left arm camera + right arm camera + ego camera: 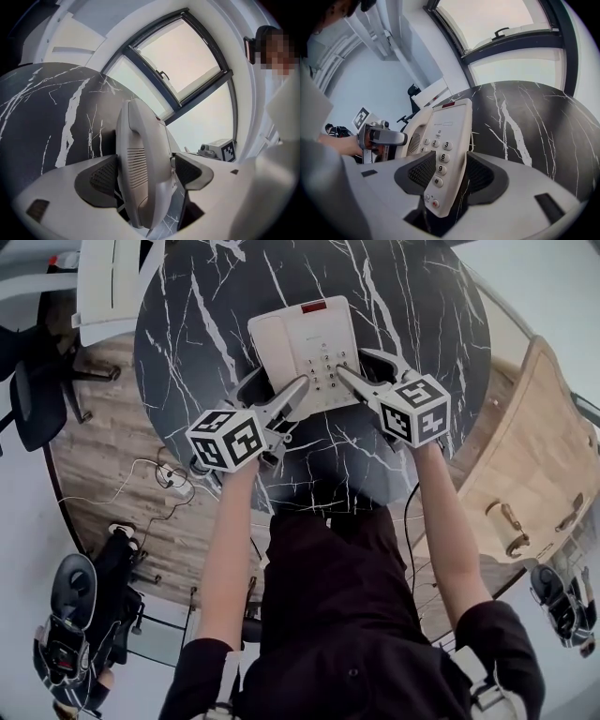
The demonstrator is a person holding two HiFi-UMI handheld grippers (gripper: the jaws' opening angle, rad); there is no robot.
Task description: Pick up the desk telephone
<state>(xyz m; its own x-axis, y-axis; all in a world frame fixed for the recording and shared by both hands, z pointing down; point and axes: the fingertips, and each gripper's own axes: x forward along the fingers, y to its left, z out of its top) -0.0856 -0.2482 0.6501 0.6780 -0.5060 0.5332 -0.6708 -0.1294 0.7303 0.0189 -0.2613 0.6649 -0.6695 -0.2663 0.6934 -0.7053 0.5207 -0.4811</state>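
A cream desk telephone (305,343) lies flat on the round black marble table (187,334), handset on its left side. My left gripper (279,381) comes in at its near left corner. In the left gripper view the handset (140,164) stands between the wide jaws of the left gripper (143,173), with a gap at the right pad, so it is open. My right gripper (354,362) straddles the near right edge. There the keypad side (447,140) sits between the pads of the right gripper (445,176), a thin dark gap showing at the right pad.
A white chair (108,277) stands at the table's far left and a dark office chair (37,381) further left. A wooden cabinet (534,446) sits close on the right. Cables (164,474) lie on the wood floor. A large window (187,61) is behind the table.
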